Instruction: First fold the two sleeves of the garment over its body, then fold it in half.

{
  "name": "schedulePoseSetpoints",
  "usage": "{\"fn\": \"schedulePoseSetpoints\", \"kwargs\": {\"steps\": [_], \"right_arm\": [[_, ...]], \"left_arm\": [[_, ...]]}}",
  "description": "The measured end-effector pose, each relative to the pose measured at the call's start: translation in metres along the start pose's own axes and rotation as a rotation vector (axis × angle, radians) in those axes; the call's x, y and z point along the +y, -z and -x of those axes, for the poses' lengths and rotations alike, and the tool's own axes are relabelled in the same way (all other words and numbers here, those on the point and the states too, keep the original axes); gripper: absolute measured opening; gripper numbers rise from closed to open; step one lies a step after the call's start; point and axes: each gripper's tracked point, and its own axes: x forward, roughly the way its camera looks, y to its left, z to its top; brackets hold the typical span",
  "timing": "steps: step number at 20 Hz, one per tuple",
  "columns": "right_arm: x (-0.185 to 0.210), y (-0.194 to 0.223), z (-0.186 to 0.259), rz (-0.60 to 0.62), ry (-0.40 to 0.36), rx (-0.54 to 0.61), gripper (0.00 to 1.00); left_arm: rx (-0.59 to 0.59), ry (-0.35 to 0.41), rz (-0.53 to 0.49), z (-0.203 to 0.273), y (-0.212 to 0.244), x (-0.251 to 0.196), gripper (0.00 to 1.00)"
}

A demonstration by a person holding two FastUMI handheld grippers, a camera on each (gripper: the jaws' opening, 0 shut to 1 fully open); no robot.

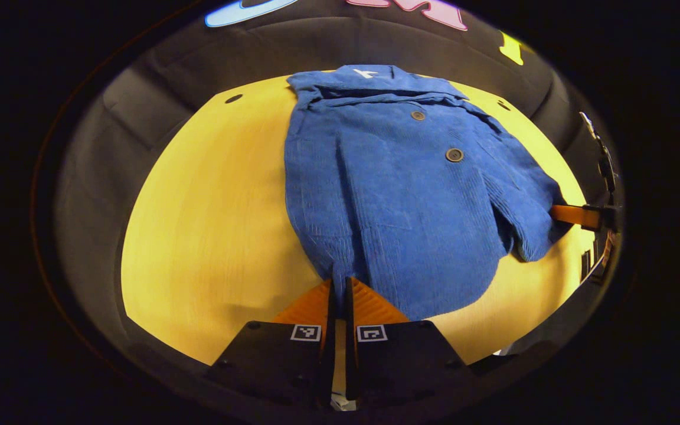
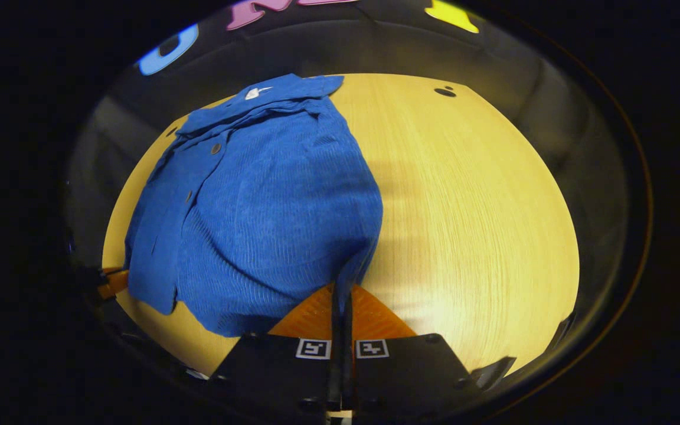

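Garment (image 1: 399,195) is a blue corduroy shirt-jacket lying buttons-up on the yellow wood bench (image 1: 210,224), collar (image 1: 369,79) pointing to 12 o'clock toward the far edge in the left gripper view. A couple of dark buttons (image 1: 454,154) run down the front.

Left gripper (image 1: 338,286) sits at 6 o'clock in its own view, fingers squeezed nearly together with just a thin slit between them, and the near hem corner of the garment comes right down into that slit, so it looks pinched on the fabric there. Off at 3 o'clock in that same view the other gripper's fingers (image 1: 576,215) poke in at the edge of the sleeve (image 1: 523,218), which lies over the body on that side.

In the right gripper view, the garment (image 2: 257,206) fills the 9 to 12 o'clock part of the bench (image 2: 470,206), collar (image 2: 281,91) up near 11. The right gripper (image 2: 342,292) is at 6 o'clock, fingers closed down to a narrow gap with a pulled-up ridge of blue cloth running into it, so it's got hold of the edge too. At 9 o'clock, low on the bench edge, the tip of the other gripper's fingers (image 2: 113,282) shows beside the hem.
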Motion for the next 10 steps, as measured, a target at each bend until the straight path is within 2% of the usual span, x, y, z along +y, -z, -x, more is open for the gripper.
{"fn": "schedulePoseSetpoints", "kwargs": {"steps": [1,3,6,10], "right_arm": [[0.005,0.002,-0.001,0.021,-0.045,0.007,0.02],[0.003,-0.001,0.000,0.012,-0.089,0.002,0.02],[0.008,-0.002,-0.001,-0.015,-0.105,-0.005,0.01],[0.027,-0.024,0.004,-0.059,-0.142,-0.030,0.01]], "left_arm": [[0.001,0.037,0.010,0.001,0.000,-0.008,0.00],[0.003,0.053,-0.001,0.002,0.001,-0.013,0.00],[-0.005,0.111,0.077,0.002,-0.008,-0.024,0.00],[-0.058,0.114,0.100,0.013,-0.036,-0.024,0.00]]}}
